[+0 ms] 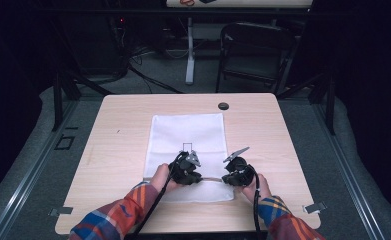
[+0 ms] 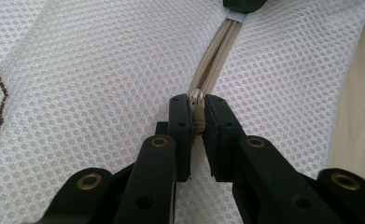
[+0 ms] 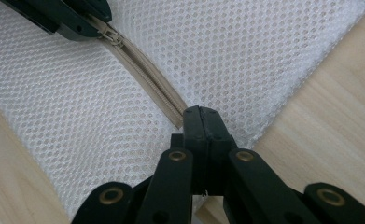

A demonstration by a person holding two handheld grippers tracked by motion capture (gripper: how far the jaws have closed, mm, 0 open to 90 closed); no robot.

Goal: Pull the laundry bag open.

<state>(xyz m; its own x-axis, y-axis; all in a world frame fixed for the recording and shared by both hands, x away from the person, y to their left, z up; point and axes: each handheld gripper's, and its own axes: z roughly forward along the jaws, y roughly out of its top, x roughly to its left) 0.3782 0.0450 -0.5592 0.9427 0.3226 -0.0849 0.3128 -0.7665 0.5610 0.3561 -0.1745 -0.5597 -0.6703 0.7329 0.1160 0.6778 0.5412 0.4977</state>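
A white mesh bag (image 1: 188, 132) lies flat in the middle of the wooden table (image 1: 123, 135), with a beige zipper (image 1: 212, 178) running along its near edge. My left gripper (image 1: 201, 177) is shut on the zipper's slider (image 2: 198, 122), which sits pinched between the jaws (image 2: 197, 105). The closed zipper (image 2: 217, 65) runs away from it towards my right gripper (image 2: 244, 4). My right gripper (image 3: 201, 114) is shut on the bag's edge at the end of the zipper (image 3: 147, 70). In the right gripper view, my left gripper (image 3: 77, 21) holds the slider (image 3: 110, 35) at the top left.
A black round grommet (image 1: 223, 106) sits in the table's far edge. A dark thread outline (image 1: 187, 146) marks the bag's middle. Behind the table stand a black chair (image 1: 255, 50) and a white table leg (image 1: 190, 50). Bare wood (image 3: 320, 130) lies beside the bag.
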